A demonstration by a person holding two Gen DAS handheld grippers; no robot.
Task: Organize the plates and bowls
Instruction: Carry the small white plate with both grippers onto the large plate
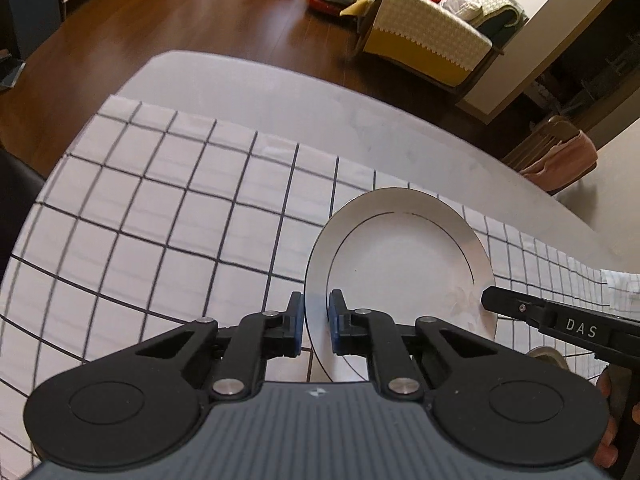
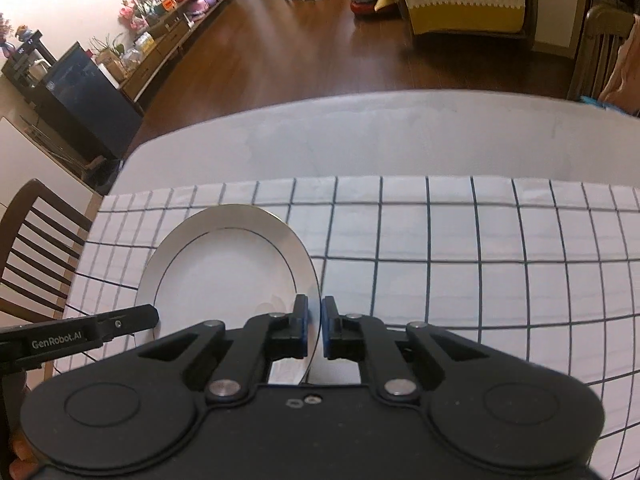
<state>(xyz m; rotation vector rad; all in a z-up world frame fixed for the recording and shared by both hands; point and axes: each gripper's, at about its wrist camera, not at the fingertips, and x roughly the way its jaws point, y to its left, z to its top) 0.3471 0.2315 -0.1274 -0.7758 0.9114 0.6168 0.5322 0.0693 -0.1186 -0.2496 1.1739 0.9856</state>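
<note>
A white plate with a thin dark ring is held between both grippers, just above the checked cloth. My left gripper is shut on the plate's left rim, blue pads pressing both faces. On the opposite side, my right gripper is shut on the right rim of the same plate. The right gripper's finger shows at the plate's right edge in the left wrist view. The left gripper's finger shows at the plate's left edge in the right wrist view. No bowl is in view.
A white cloth with a dark grid covers the near part of a pale table. A wooden chair stands at the table's left end, another chair at the far right. Beyond lie a wood floor, a sofa and shelves.
</note>
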